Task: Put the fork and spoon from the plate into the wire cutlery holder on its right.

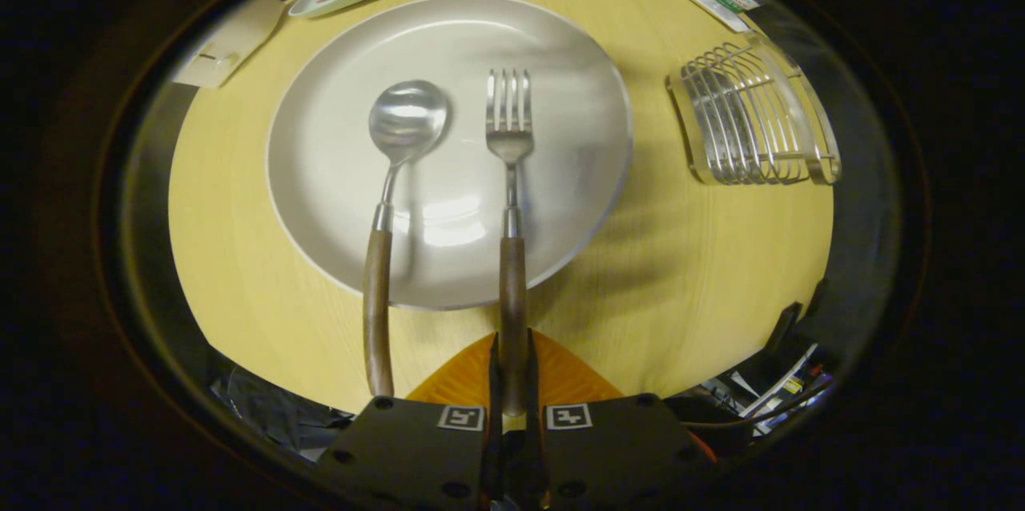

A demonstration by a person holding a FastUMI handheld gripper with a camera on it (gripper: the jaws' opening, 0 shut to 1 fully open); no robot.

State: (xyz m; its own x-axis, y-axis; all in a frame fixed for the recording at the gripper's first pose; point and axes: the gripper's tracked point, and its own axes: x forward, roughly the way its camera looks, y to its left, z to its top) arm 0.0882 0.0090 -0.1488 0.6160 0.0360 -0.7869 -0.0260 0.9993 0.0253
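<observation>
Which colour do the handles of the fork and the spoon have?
Dark brown, like wood, on the fork between the gripper fingers and the spoon; gripper view.

Spoon (392,175) left of fork (510,199) on plate (576,78); wire cutlery holder (753,114) right of plate.

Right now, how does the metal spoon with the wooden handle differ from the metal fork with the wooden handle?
The metal spoon with the wooden handle ends in a round bowl, while the metal fork with the wooden handle ends in thin tines. The spoon lies free beside the gripper; the fork's handle sits between its closed fingers. Both have their metal heads on the round grey plate, with handles reaching past its rim over the wooden table.
</observation>
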